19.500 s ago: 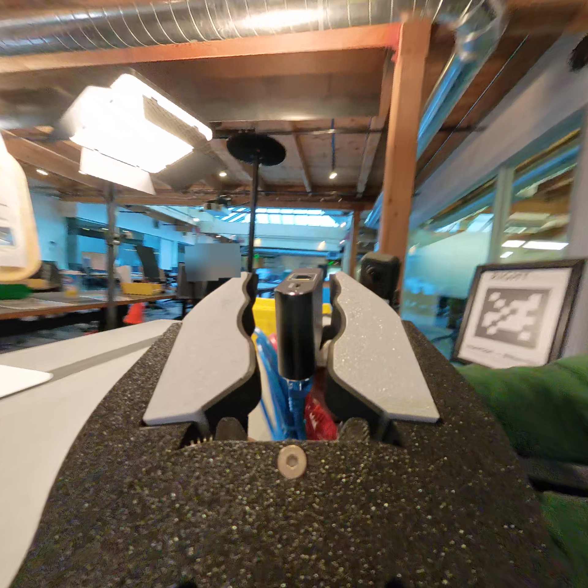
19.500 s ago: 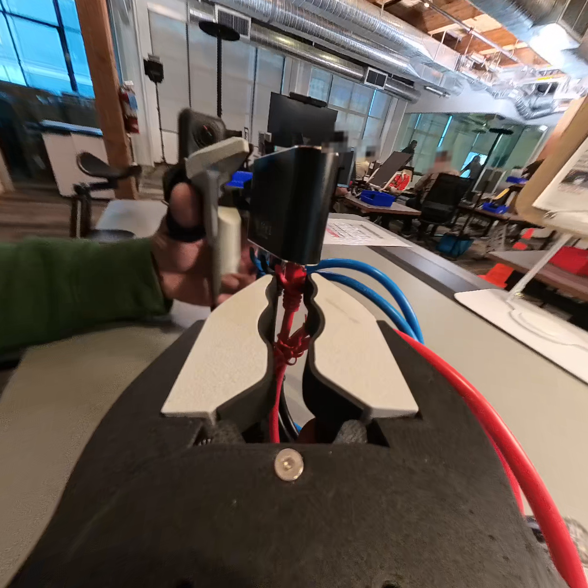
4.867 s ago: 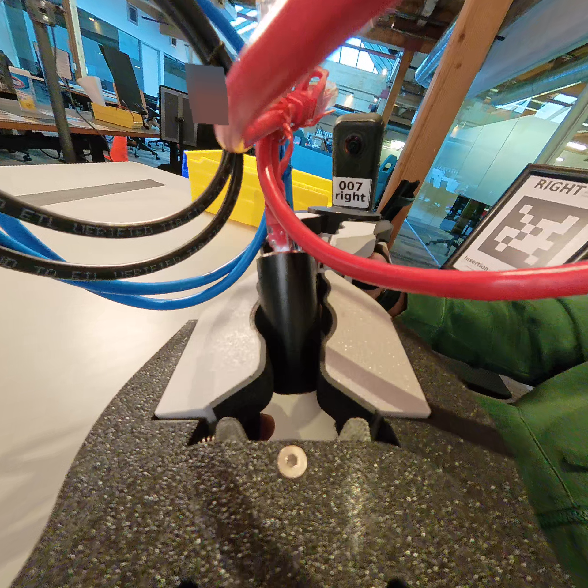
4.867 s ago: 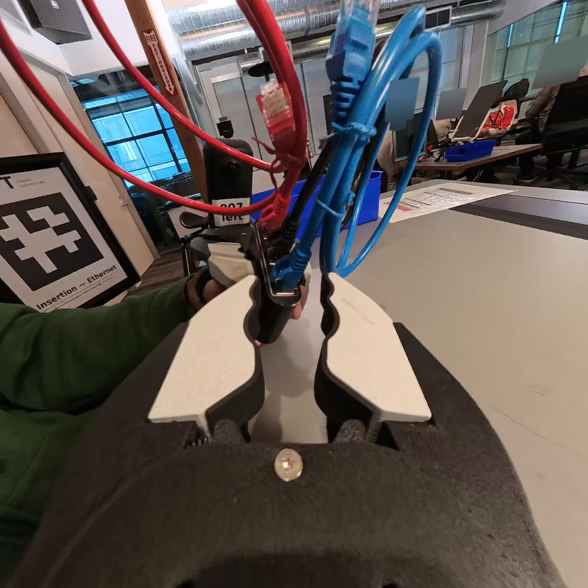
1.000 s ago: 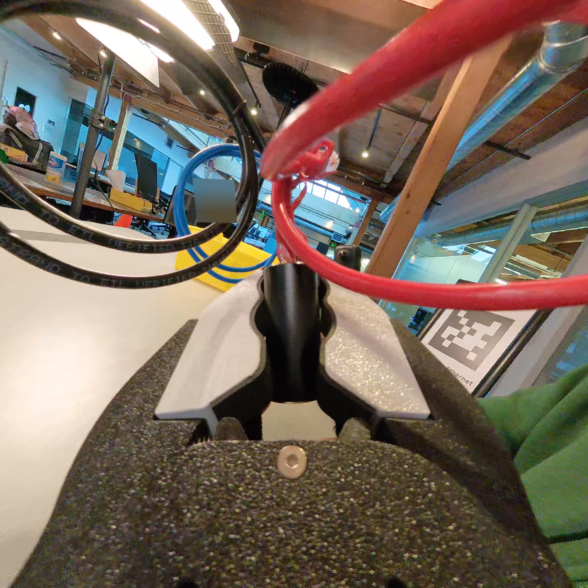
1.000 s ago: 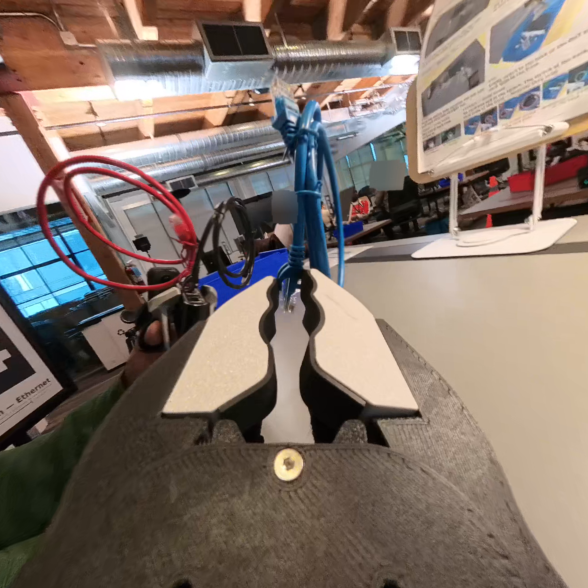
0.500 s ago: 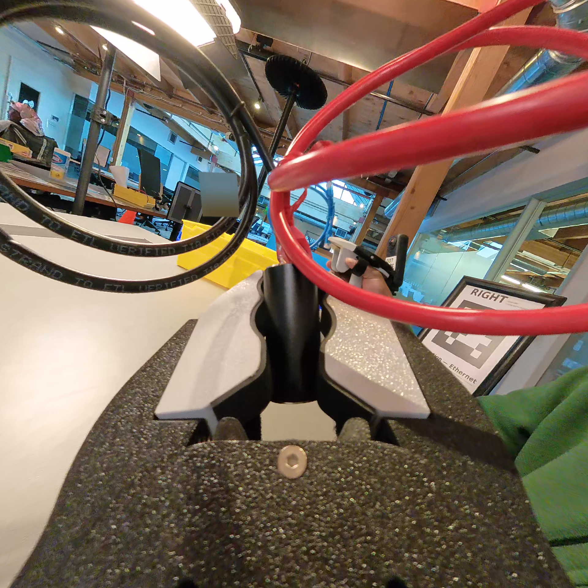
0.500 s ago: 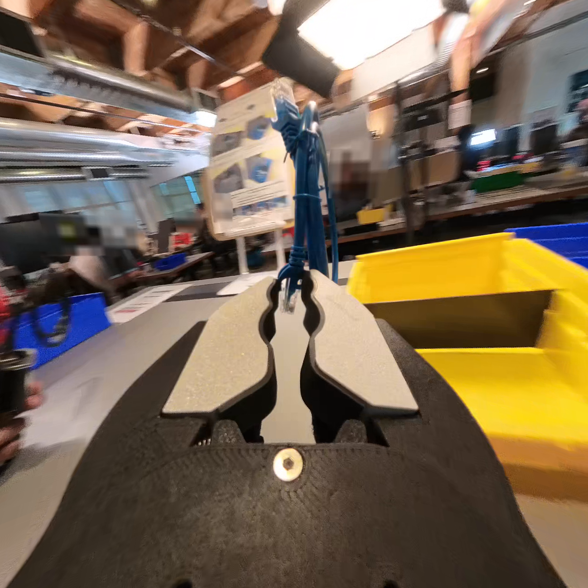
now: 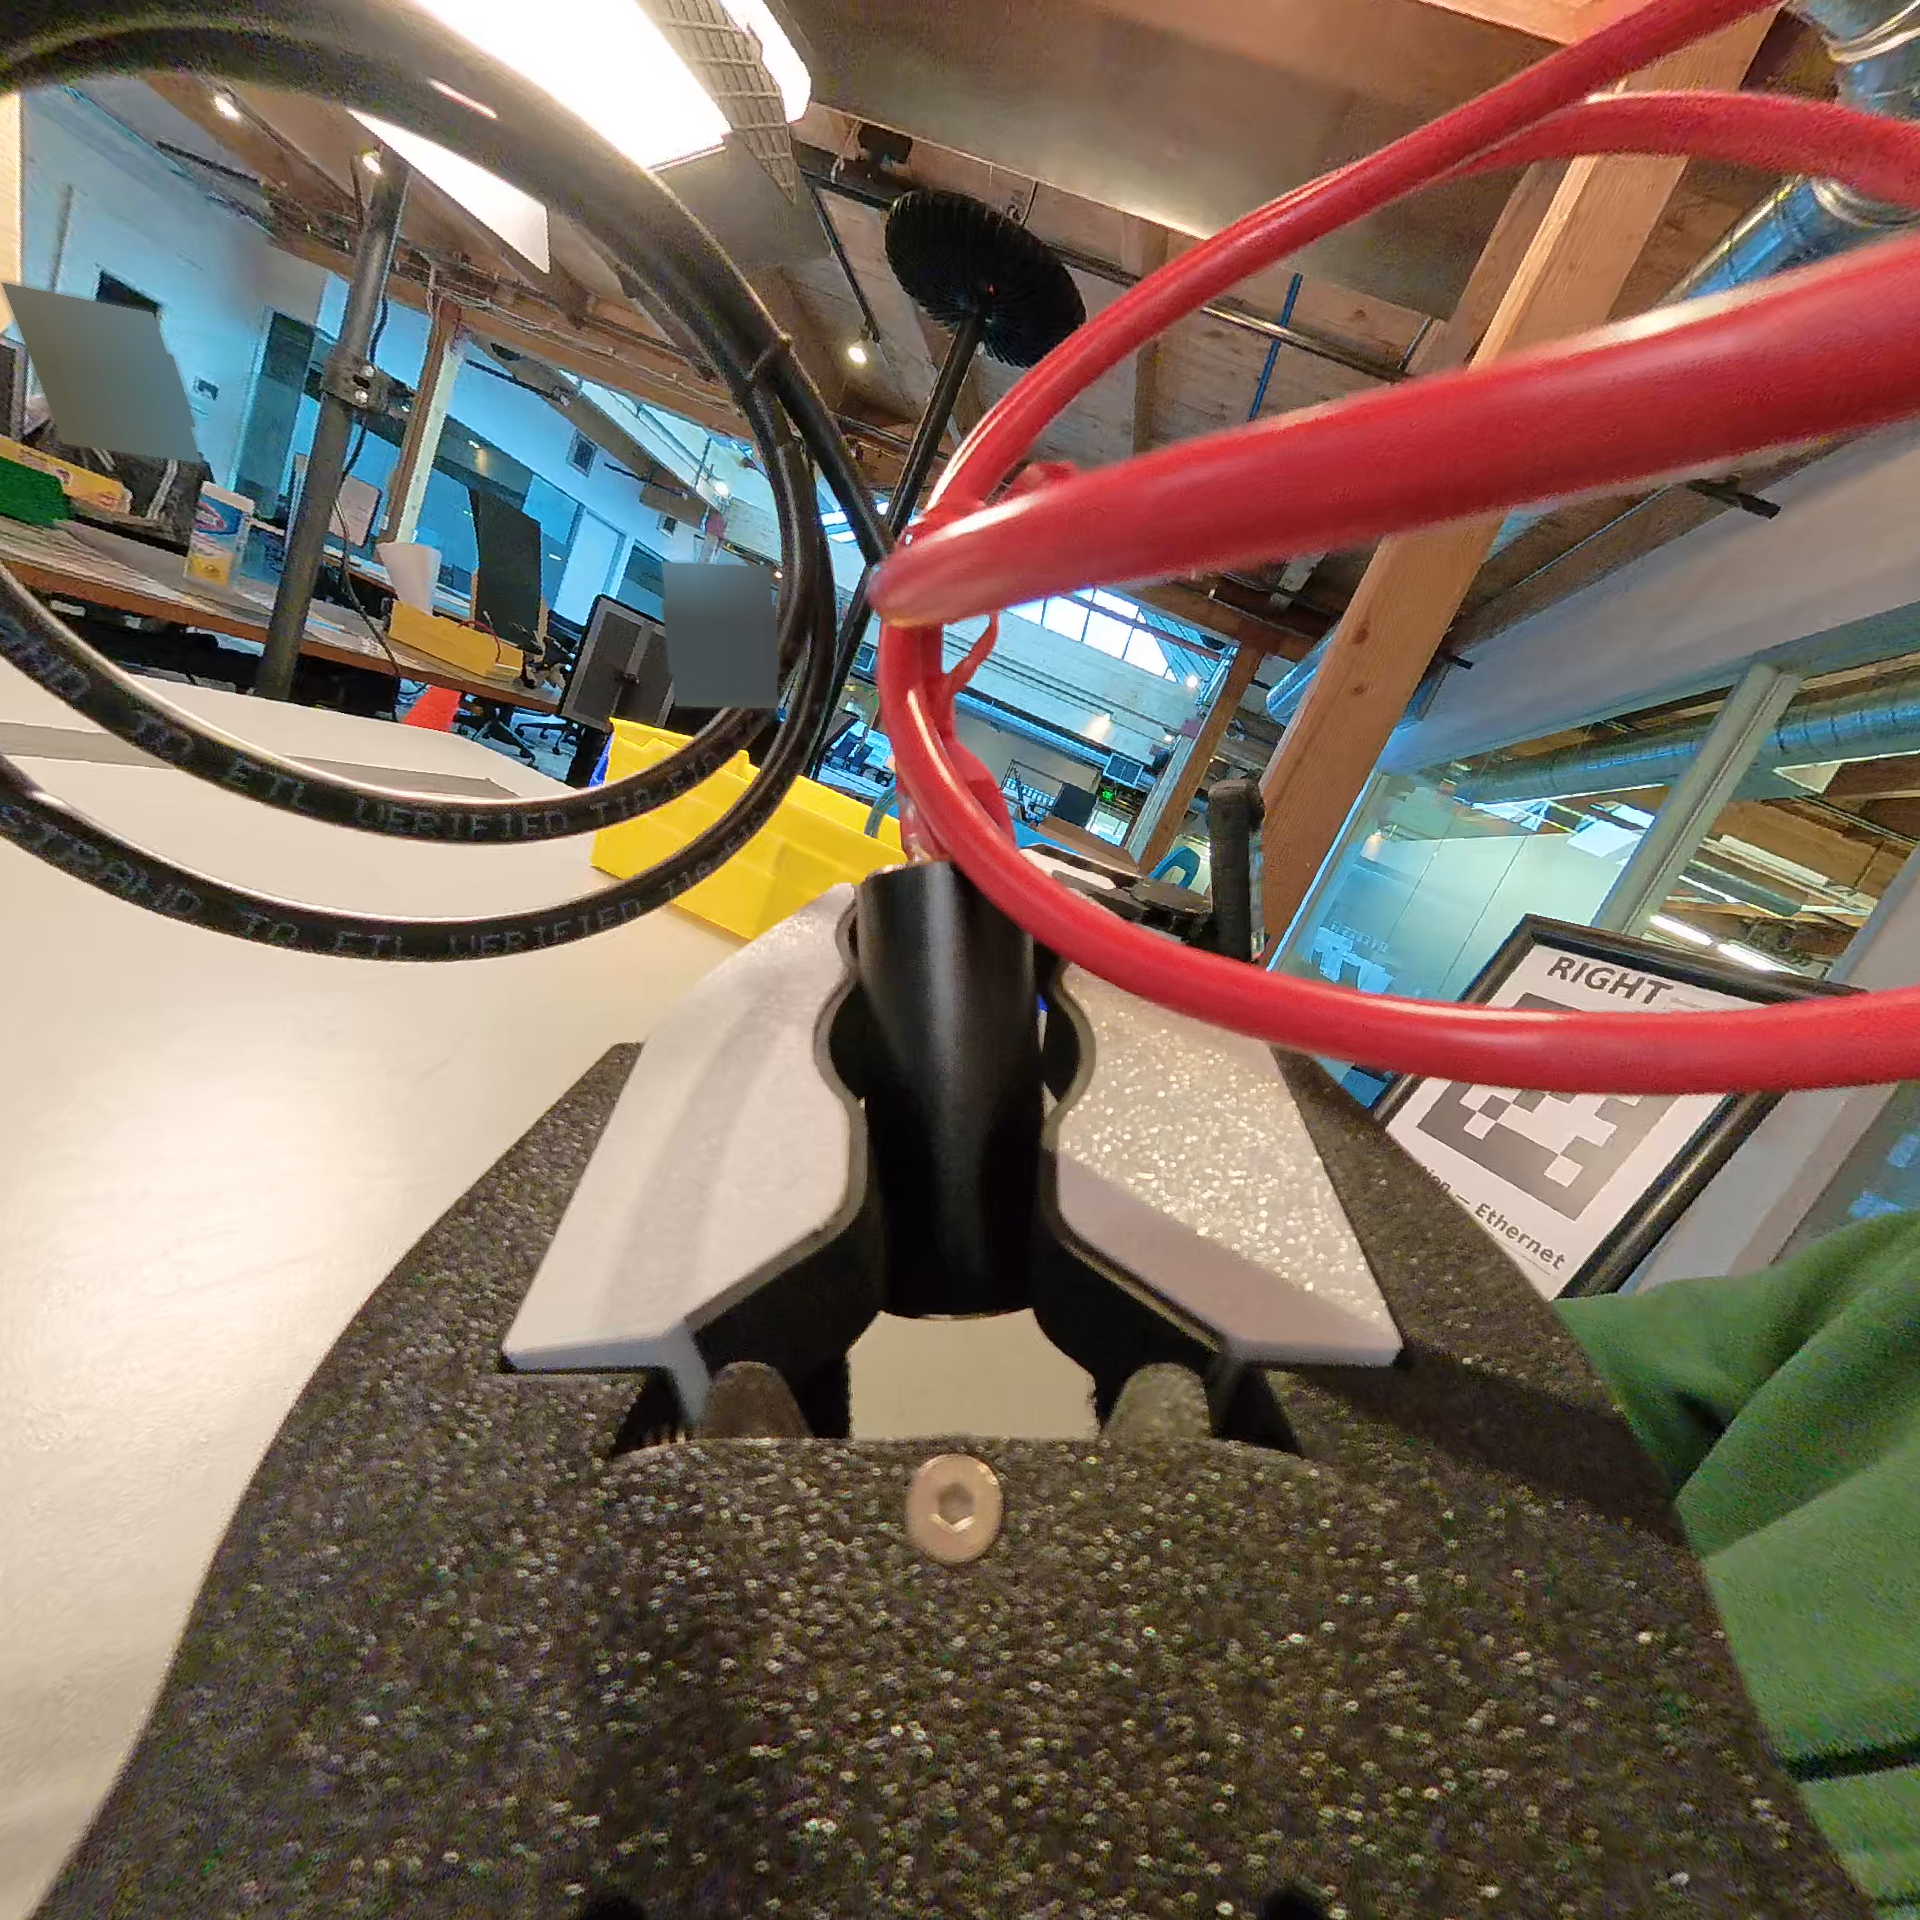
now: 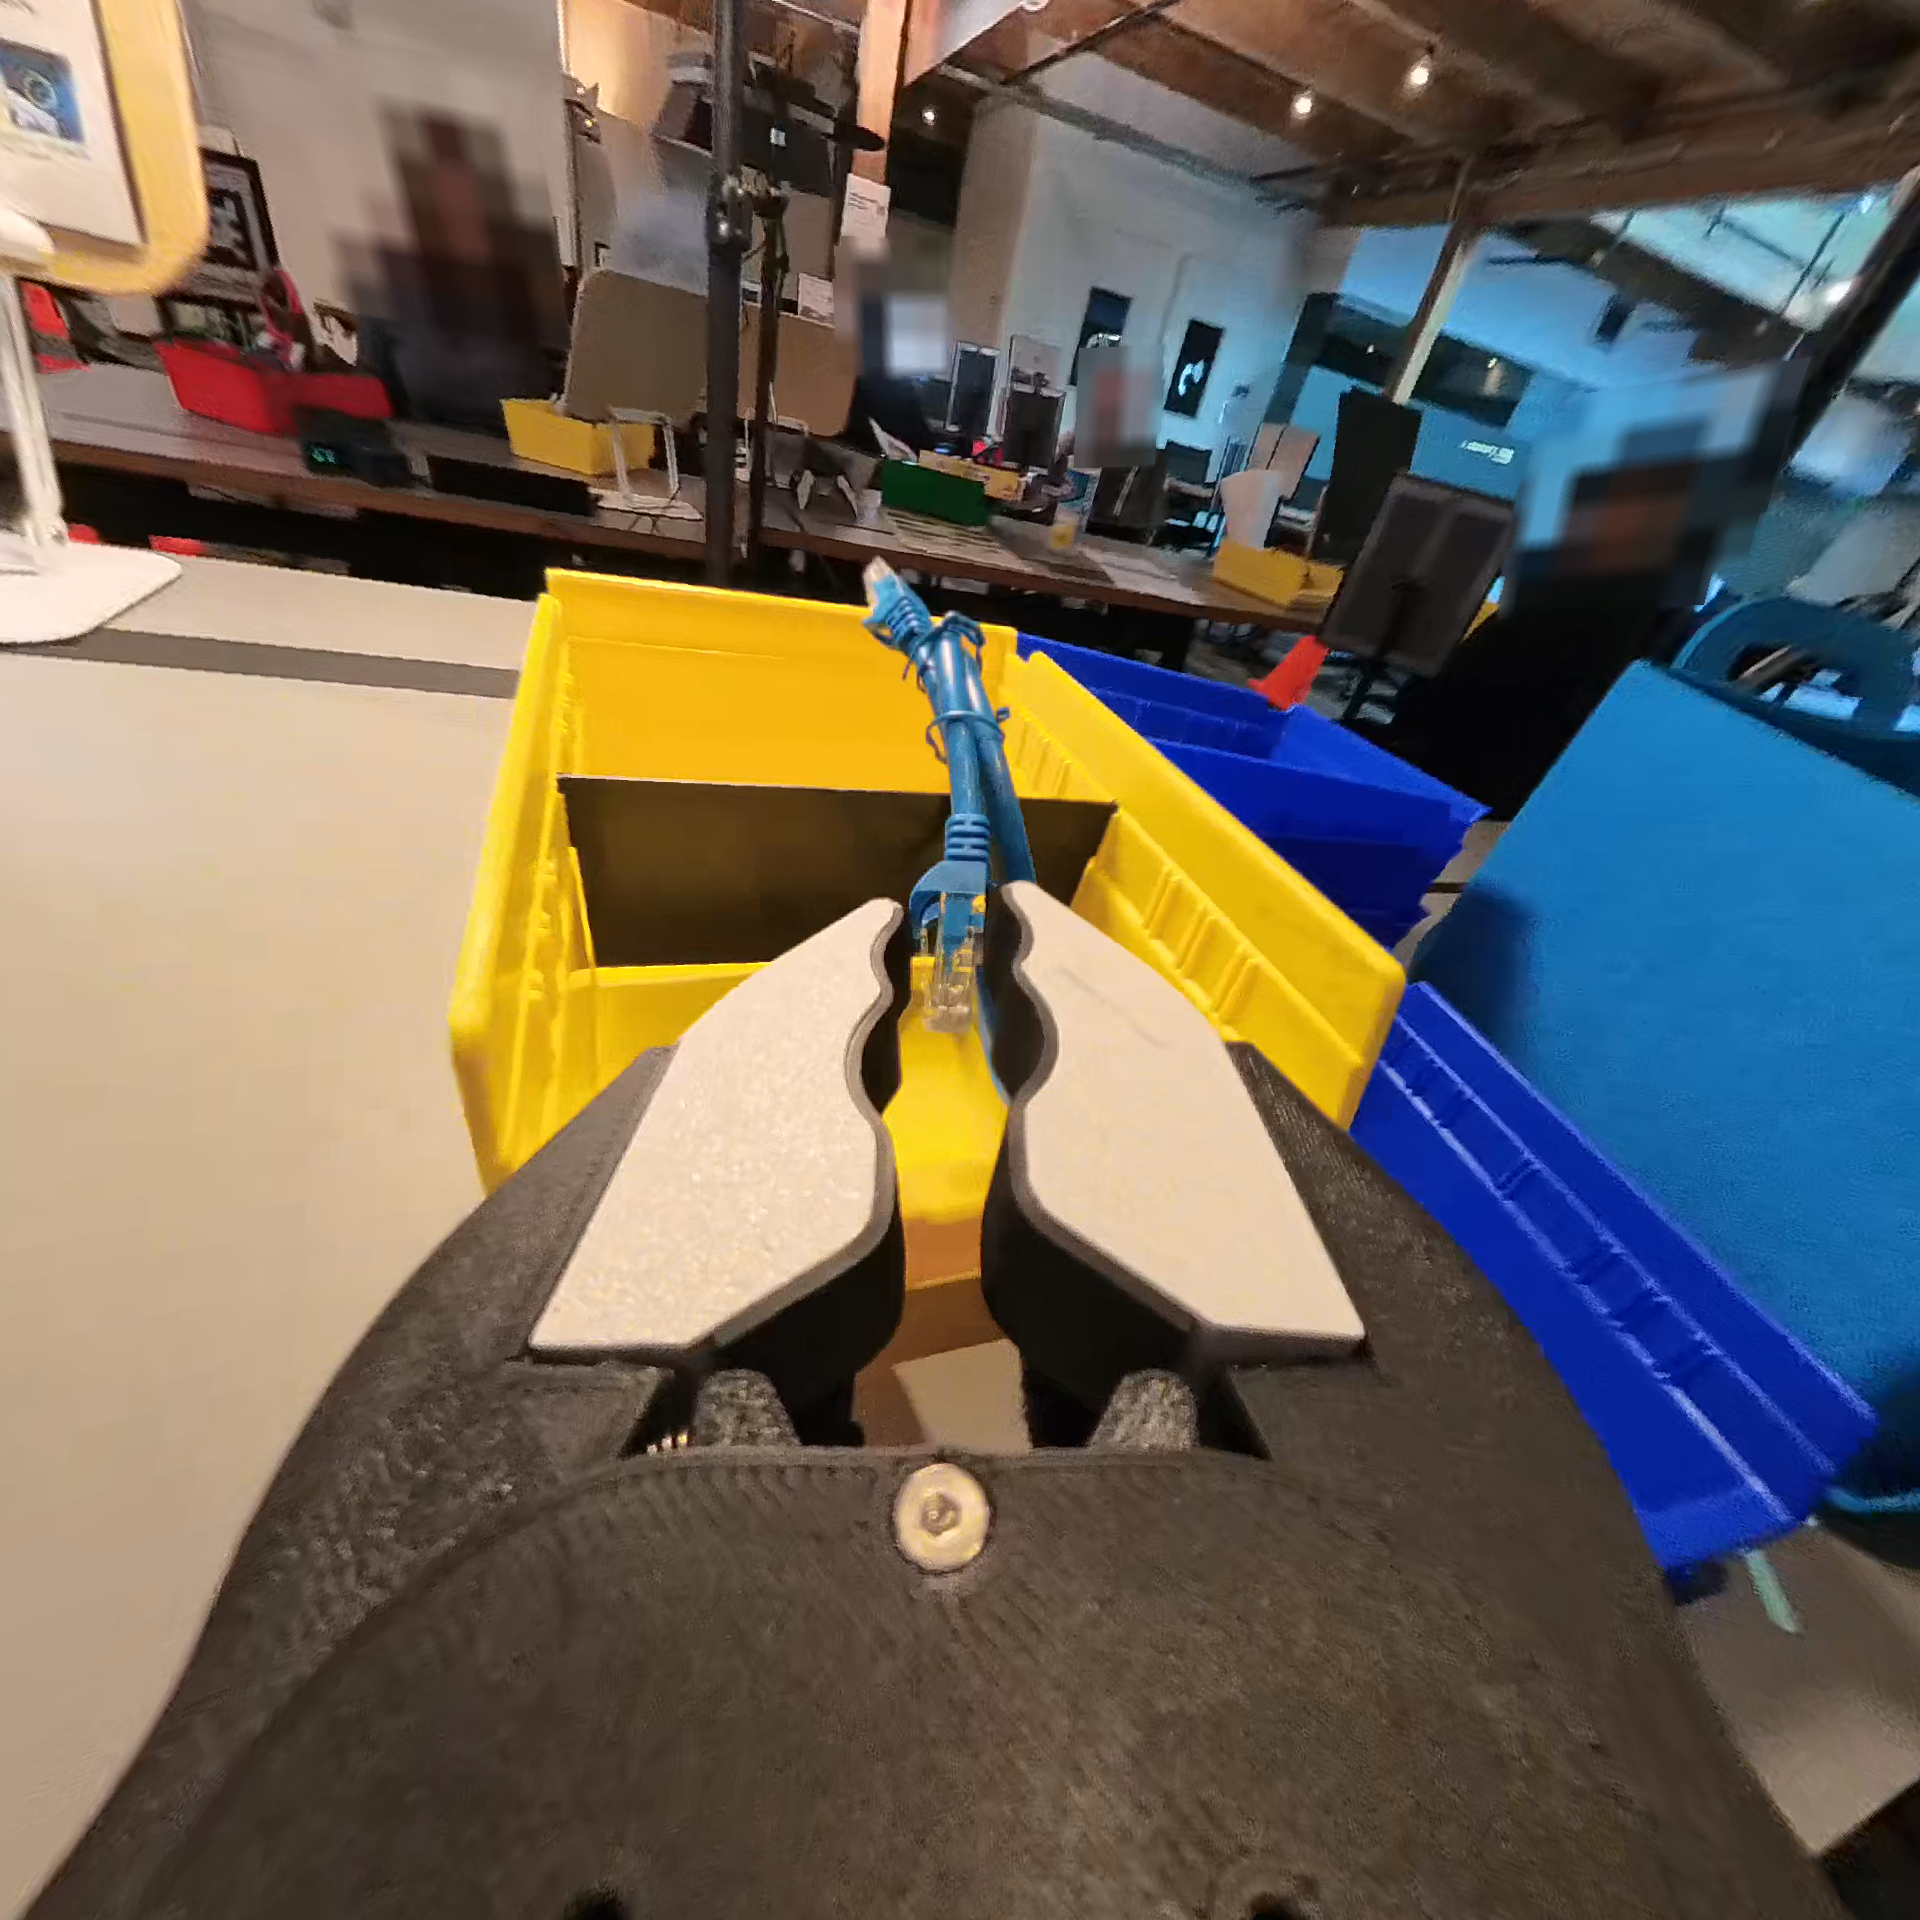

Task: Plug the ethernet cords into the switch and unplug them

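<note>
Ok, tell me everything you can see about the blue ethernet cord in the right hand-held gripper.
The blue ethernet cord is a short patch cable bundled into a tight coil and bound with thin blue ties. One clear plastic plug with a ribbed blue boot sits between the fingers of the right hand-held gripper, which is shut on it; the plug points back toward the camera. The bundle slants up and away over the yellow bin, ending in a second plug at the top. It touches nothing else visible.
</note>
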Action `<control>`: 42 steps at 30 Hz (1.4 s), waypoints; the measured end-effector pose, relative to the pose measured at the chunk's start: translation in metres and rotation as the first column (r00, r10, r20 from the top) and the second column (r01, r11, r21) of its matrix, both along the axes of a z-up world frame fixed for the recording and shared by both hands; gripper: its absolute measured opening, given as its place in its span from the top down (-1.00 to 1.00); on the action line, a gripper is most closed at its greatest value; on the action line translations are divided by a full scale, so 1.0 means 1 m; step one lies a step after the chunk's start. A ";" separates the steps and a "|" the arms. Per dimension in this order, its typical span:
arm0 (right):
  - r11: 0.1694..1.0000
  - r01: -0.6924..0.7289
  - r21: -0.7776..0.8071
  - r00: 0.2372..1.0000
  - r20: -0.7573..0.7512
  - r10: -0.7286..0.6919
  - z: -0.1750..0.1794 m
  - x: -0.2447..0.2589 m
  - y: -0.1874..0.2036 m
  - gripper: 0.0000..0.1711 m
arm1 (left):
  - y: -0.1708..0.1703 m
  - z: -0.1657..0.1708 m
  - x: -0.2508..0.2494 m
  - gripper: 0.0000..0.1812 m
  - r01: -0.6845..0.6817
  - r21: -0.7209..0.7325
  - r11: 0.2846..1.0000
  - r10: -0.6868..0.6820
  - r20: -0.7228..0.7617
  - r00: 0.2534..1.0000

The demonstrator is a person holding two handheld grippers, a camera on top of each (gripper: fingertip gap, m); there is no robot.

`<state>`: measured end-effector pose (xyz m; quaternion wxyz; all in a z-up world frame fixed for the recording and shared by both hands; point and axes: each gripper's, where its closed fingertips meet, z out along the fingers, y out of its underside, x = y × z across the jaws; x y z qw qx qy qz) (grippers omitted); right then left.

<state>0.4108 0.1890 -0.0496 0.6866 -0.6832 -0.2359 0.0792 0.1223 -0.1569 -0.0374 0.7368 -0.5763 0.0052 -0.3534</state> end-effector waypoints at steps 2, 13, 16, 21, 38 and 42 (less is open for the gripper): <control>1.000 0.001 -0.009 1.000 0.031 0.000 -0.006 -0.006 0.000 0.83 | 0.000 0.000 0.000 0.68 0.000 -0.001 1.000 0.000 -0.002 1.000; 0.923 -0.385 -0.016 0.908 -0.189 0.375 0.010 -0.038 -0.034 0.72 | 0.000 0.000 0.000 0.68 -0.004 0.001 1.000 0.004 0.004 1.000; 0.891 -0.453 -0.011 0.866 -0.245 0.437 0.019 -0.038 -0.044 0.70 | 0.000 0.000 -0.001 0.68 -0.006 0.000 1.000 0.006 0.007 1.000; 0.767 -0.641 0.026 0.734 -0.271 0.623 0.042 -0.069 -0.096 0.73 | 0.000 0.000 -0.001 0.68 -0.006 -0.004 1.000 0.006 0.009 1.000; 0.298 -0.941 -0.160 0.325 -0.178 0.929 -0.026 -0.250 -0.284 0.76 | 0.002 -0.002 0.001 0.69 -0.014 -0.016 1.000 0.014 -0.009 1.000; 0.271 -0.953 -0.137 0.296 -0.212 0.931 -0.022 -0.251 -0.291 0.75 | 0.002 -0.002 0.000 0.69 -0.018 -0.015 1.000 0.018 -0.009 1.000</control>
